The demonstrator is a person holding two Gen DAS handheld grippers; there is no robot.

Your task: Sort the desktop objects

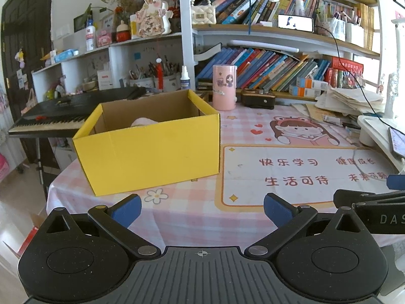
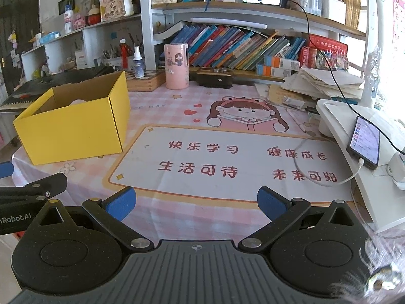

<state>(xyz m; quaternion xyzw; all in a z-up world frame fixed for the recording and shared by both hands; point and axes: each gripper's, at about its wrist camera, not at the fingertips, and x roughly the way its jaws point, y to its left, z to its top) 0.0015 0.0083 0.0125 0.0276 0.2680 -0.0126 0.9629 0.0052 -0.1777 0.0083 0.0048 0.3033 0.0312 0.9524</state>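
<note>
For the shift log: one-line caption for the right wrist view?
Open right tool hovers over the pink desk mat, yellow box at left.

Desk (image 2: 157,217) is covered with a pink checked cloth, big cartoon girl and red Chinese lettering printed on it. Sitting on it: a yellow box (image 1: 152,149) at the left, open top, something pale inside that I can't make out. Behind it a pink canister (image 2: 176,66), a spray bottle (image 2: 138,62) on a wooden board (image 2: 149,81), and a dark case (image 2: 214,78). Messy paper pile (image 2: 326,83) back right, white stand (image 2: 354,152) with a phone (image 2: 364,143) along the right edge.
</note>
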